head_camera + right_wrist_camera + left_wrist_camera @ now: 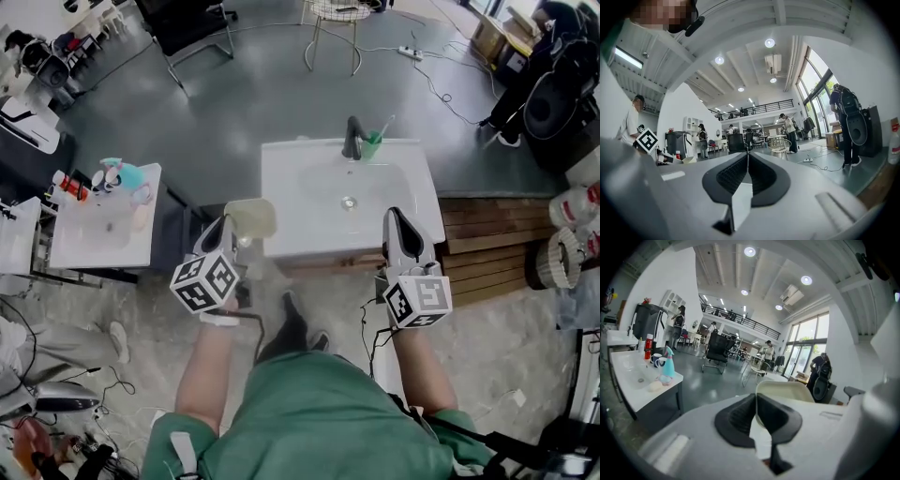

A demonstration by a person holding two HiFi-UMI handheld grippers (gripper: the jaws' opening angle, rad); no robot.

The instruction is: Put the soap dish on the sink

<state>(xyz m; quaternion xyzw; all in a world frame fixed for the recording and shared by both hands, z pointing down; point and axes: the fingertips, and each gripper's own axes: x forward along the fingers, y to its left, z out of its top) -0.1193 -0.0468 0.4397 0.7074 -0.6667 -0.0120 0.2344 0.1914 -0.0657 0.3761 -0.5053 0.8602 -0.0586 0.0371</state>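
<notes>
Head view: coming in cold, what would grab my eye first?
The white sink at centre, with a dark faucet and green cup at its back rim. Next, the pale soap dish pinched in the left gripper by the sink's near-left corner; the right gripper is shut, empty.

Soap dish [787,390] near edge hidden, behind left gripper [756,402] (clamped); sink [309,187] front rim partly covered

We have the sink [319,225] in the middle, the faucet [352,139] on its far rim and a cup [372,147] just right of the faucet. Just beside the sink's near-left corner, the soap dish [251,216] sits between the jaws of the left gripper [228,223]. The right gripper [396,216] is over the sink's near-right edge. Well left stands a second counter [94,246] with a spray bottle [124,174] at its far end. Wooden decking [487,230] lies right of the sink.
</notes>
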